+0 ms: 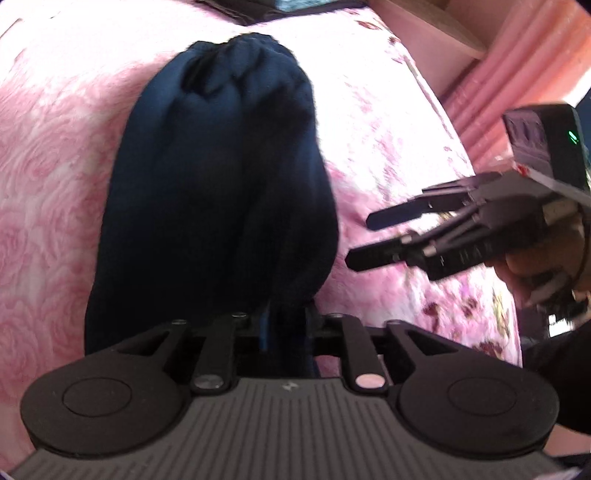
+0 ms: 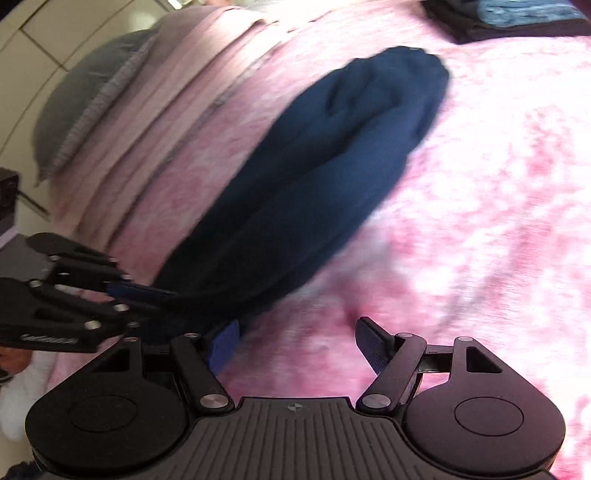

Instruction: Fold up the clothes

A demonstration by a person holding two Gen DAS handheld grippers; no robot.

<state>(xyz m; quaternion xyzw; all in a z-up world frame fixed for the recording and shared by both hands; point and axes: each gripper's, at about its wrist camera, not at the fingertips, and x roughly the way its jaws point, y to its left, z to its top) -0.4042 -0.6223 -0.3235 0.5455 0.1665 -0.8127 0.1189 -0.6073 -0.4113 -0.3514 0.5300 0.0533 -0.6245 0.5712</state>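
Note:
A navy garment [image 1: 221, 177] lies bunched lengthwise on the pink rose-patterned blanket [image 1: 55, 166]. Its near end runs between the fingers of my left gripper [image 1: 286, 319], which is shut on it. In the right wrist view the navy garment [image 2: 314, 177] stretches from upper right to lower left, where the left gripper [image 2: 147, 295] pinches its end. My right gripper [image 2: 299, 343] stands open just beside that end with only blanket between its fingers. In the left wrist view the right gripper [image 1: 360, 240] hovers to the right of the garment, held by a hand.
A stack of folded dark clothes [image 2: 517, 18] sits at the blanket's far side. Folded pink bedding [image 2: 147, 122] and a grey pillow [image 2: 74, 103] lie along the bed's edge, with tiled floor [image 2: 33, 33] beyond. Wooden furniture [image 1: 436, 29] stands off the far corner.

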